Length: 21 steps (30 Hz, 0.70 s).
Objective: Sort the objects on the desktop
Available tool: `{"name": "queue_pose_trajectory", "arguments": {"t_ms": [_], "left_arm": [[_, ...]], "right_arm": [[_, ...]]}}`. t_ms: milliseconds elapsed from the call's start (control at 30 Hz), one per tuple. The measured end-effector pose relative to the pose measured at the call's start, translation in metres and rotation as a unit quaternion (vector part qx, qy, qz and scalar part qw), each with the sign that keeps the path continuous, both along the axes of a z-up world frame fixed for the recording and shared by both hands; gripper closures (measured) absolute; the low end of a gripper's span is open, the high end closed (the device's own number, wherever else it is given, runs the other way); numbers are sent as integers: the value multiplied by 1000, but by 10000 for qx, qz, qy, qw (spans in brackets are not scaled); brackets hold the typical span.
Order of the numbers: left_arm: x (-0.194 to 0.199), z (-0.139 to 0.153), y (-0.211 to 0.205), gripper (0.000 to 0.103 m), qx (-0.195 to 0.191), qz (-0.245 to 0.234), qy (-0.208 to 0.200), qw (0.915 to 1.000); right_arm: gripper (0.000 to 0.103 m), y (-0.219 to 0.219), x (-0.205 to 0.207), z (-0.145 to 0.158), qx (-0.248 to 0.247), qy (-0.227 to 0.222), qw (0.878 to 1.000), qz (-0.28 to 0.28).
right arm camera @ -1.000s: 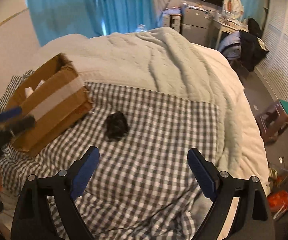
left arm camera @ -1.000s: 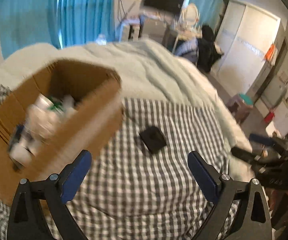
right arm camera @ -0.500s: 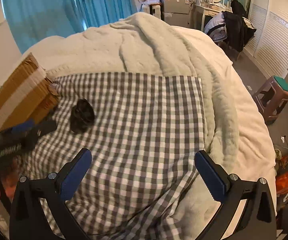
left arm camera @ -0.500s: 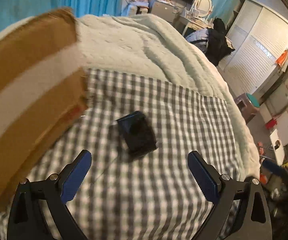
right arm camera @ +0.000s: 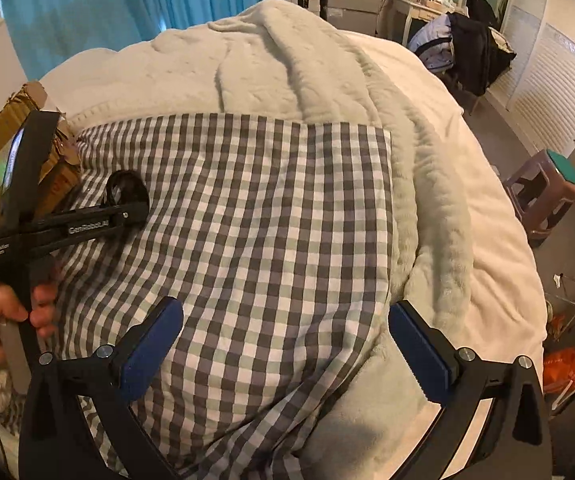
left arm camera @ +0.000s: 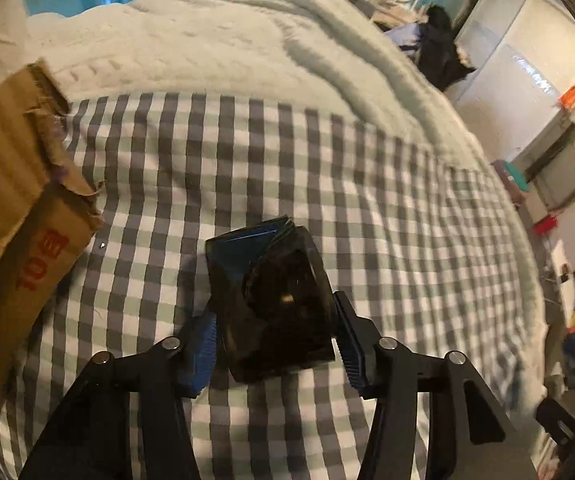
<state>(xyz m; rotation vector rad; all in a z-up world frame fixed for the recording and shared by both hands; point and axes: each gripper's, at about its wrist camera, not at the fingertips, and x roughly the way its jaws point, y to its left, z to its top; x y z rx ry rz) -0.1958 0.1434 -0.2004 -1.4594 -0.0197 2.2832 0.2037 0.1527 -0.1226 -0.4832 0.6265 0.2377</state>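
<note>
My left gripper [left arm camera: 273, 338] has just been closing and its pads now clasp the black object [left arm camera: 271, 300] on the checked cloth [left arm camera: 327, 184]; my right gripper [right arm camera: 283, 344] hangs wide, empty. It looks like the last piece. The cardboard box [left arm camera: 3, 200] sits beside, contents unseen.

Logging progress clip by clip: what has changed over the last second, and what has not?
The left tool has come down from beside the cardboard box to the black object on the checked cloth. Its jaws have just been closing, and the object now sits between its pads, still resting on the cloth. The right tool has opened a little wider, with nothing between its jaws. Box and cloth are unchanged.
</note>
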Motion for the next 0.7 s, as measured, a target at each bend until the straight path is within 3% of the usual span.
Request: {"name": "queue_pose_trajectory", "arguments": {"t_ms": [133,200,233,300,533,700], "left_arm": [[17,24,-15,52,158,-59,86,9998],[29,48,-24,53,313,-111,218,9992],[37,63,-30,62,425,-159,312,9985],[51,89,-40,64,551,-254,463,9971],[77,182,-93,64,1198,-327,1211,9848],[77,230,-138,64,979,-56,1796,9788]], "right_arm": [[0,11,-17,5,38,-2,9999,145],[0,20,-30,11,16,-111,9996,267],[0,26,-40,16,2,-192,9992,363],[0,39,-59,26,-9,-368,9979,542],[0,84,-114,57,337,-642,9917,1061],[0,113,-138,68,324,-842,9876,1285]]}}
